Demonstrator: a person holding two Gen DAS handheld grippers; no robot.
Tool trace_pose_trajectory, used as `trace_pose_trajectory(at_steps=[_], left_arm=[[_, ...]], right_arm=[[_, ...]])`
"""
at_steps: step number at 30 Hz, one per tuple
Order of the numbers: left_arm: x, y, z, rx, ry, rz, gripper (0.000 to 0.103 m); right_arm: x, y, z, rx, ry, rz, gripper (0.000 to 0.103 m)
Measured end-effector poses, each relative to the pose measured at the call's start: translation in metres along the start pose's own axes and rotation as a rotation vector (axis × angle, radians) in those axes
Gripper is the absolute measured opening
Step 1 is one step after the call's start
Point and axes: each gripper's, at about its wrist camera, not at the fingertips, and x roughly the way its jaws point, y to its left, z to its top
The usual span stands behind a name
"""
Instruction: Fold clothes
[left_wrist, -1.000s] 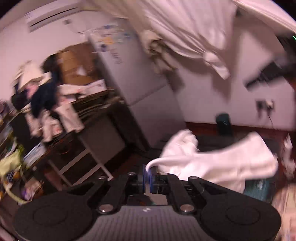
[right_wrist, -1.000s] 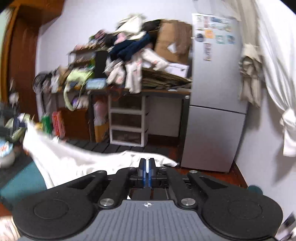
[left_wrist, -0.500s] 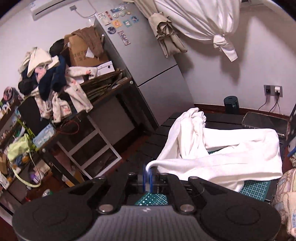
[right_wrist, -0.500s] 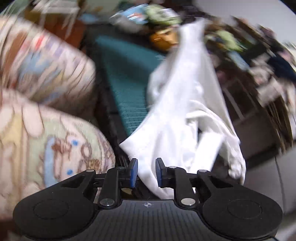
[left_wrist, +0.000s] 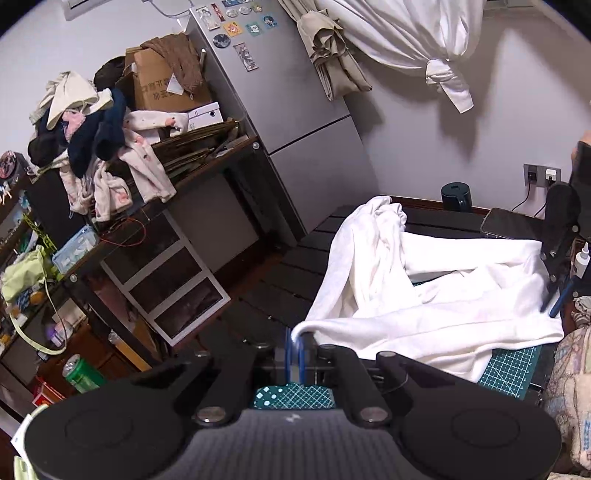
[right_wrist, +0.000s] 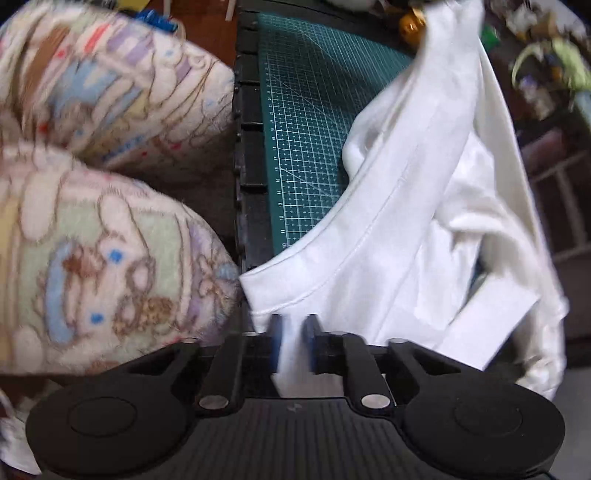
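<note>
A white garment (left_wrist: 443, 302) lies rumpled across a green cutting mat (left_wrist: 509, 369) on a dark slatted table (left_wrist: 295, 266). My left gripper (left_wrist: 294, 343) is shut on a thin edge of it at the near left side. In the right wrist view the garment (right_wrist: 424, 221) stretches away from my right gripper (right_wrist: 293, 332). Its fingers stand a little apart, with the stitched hem lying in the gap, blurred. From the left wrist view, the right gripper (left_wrist: 552, 306) sits at the garment's far right edge.
A person's knees in patterned fleece (right_wrist: 110, 258) press against the table's near side. Past the table stand a grey fridge (left_wrist: 295, 129), a desk piled with clothes (left_wrist: 110, 147) and a drawer unit (left_wrist: 166, 277). A black cylinder (left_wrist: 456, 195) stands at the table's far end.
The right gripper let go of the garment, swung down over the mat and now has its fingers closer together around the hem. The left gripper stayed shut on its edge as the garment settled on the table.
</note>
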Motion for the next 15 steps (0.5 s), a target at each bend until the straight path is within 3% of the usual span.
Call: trace_pose_trajectory(at_steps=[15], left_arm=[[-0.015,-0.004,-0.014,0.006,-0.003,-0.029,0.004]], right_arm=[[-0.02,0.087,-0.027,-0.167,-0.033,-0.207,0.002]])
